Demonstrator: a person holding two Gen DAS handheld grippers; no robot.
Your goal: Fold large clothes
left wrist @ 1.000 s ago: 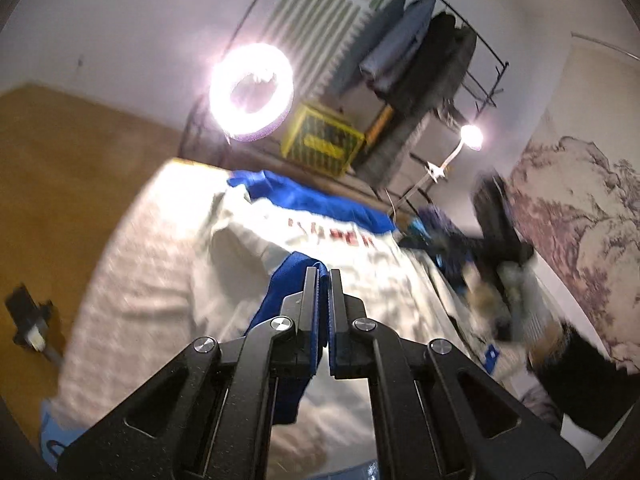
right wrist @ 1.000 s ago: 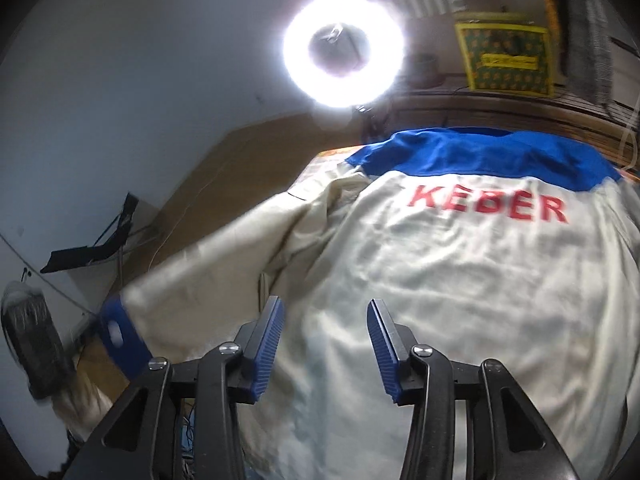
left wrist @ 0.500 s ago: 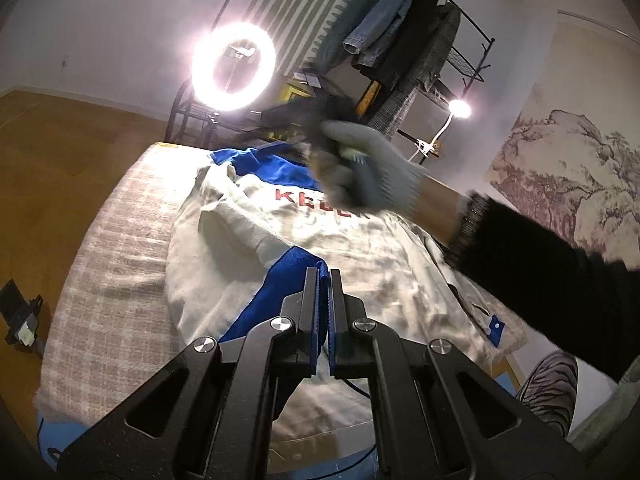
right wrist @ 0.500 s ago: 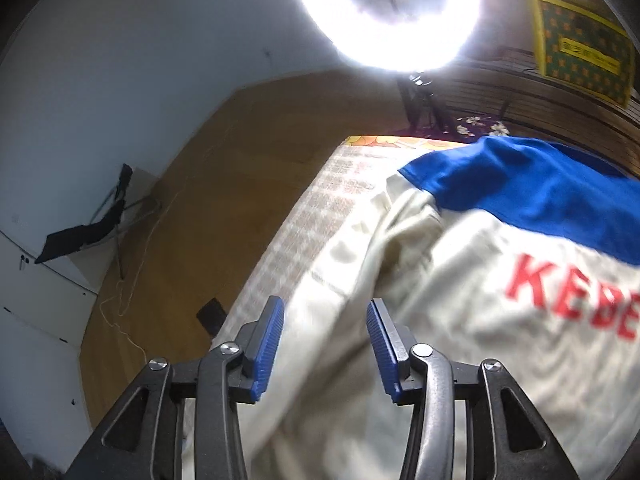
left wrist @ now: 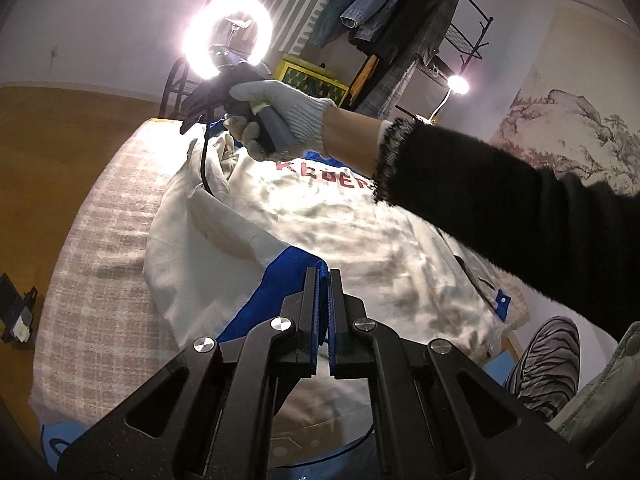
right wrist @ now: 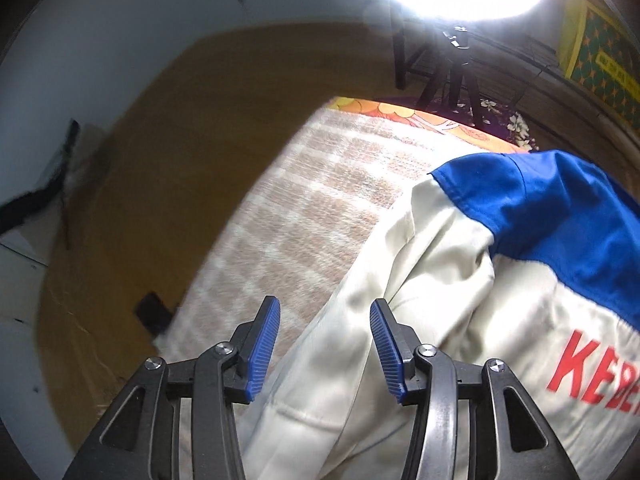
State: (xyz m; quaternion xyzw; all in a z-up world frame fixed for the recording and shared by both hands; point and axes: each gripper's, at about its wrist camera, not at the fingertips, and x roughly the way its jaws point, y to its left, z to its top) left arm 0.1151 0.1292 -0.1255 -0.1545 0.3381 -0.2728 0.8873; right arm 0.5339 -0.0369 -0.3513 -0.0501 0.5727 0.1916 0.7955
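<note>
Two grippers are working one cream-and-blue jacket [left wrist: 320,216] lying spread on the checked bed [left wrist: 100,240]. The left gripper [left wrist: 323,280] is clamping its blue cuff [left wrist: 280,276]; the right gripper [right wrist: 324,344], jaws just opening and empty, is hovering over the far-left shoulder seam. The cloth looks soft, limp, best pinched at seams.

Home room, likely a bedroom used as a recording spot. Checked blanket [left wrist: 96,240] spread over a bed-like surface, wood floor [left wrist: 60,128] around it. Black clothes rack [left wrist: 452,28] with jackets hanging against the wall, landscape wall hanging [left wrist: 568,128] at right, yellow box [left wrist: 312,82] on a low shelf. Ring light [left wrist: 228,36] on a tripod and a small lamp [left wrist: 458,85] light the scene.
</note>
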